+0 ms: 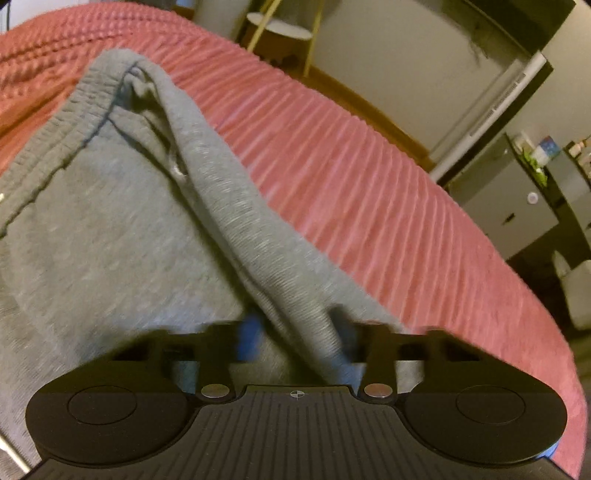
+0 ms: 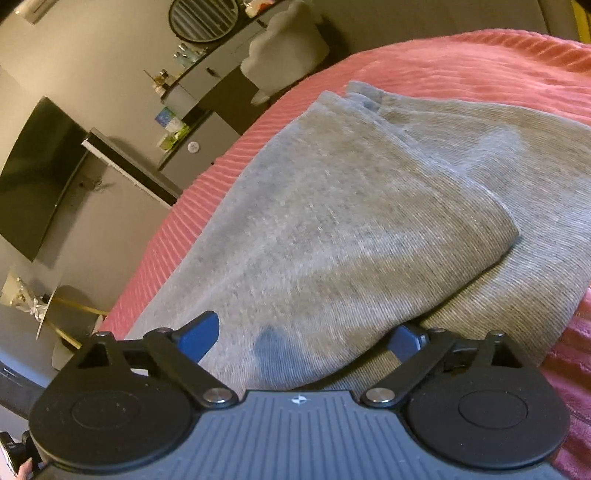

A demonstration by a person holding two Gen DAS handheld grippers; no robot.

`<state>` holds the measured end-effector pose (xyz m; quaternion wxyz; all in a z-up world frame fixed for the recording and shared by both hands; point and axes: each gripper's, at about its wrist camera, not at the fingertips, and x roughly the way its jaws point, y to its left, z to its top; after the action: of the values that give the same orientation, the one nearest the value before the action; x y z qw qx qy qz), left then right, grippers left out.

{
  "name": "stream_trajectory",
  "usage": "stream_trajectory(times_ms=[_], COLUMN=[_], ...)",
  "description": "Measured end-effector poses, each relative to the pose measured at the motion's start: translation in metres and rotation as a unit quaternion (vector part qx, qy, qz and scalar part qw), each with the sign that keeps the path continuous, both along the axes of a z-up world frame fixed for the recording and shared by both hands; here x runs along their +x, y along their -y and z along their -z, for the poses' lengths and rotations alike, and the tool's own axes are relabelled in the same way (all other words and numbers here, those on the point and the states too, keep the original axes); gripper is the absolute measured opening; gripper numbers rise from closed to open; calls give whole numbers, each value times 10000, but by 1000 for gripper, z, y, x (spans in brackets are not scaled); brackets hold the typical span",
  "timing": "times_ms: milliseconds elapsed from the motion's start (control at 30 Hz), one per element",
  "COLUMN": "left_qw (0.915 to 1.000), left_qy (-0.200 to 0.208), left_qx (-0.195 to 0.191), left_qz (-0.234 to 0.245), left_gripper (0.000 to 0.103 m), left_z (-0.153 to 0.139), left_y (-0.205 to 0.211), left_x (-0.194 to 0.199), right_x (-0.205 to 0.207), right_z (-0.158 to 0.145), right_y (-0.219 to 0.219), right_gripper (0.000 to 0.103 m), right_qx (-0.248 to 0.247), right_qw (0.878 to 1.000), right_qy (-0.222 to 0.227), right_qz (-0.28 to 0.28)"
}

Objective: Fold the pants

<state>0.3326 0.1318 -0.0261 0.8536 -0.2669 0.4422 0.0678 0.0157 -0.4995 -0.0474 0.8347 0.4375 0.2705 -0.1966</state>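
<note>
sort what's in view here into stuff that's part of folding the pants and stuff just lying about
Part of the job:
- grey pants
- pink bedspread under them
- left gripper
- right gripper

Just lying about:
- dark screen
- round mirror
- grey cabinet

- The grey knit pants lie on the pink ribbed bedspread, filling the frame's centre.
- One folded layer lies atop another.
- A flat dark screen stands at left.
</note>
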Motion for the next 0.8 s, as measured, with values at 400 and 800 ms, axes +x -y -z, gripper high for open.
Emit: stream_trajectory(times_ms=[400,800], left_qw=[9904,9973], left_qy=[1156,23], left_qx=[-715,-717], left_qz=[261,-145], left_gripper=[7,17], left_z=[-81,20], left_y=[-20,-23], left_x=[-129,-264], right_x=[-31,-72], right_z=[-47,-24], right_y=[43,54], right_gripper=[6,11], right_qx=[493,-1082], right_qw=[9933,9912], right_qy=[974,-755], right_qz=[388,21])
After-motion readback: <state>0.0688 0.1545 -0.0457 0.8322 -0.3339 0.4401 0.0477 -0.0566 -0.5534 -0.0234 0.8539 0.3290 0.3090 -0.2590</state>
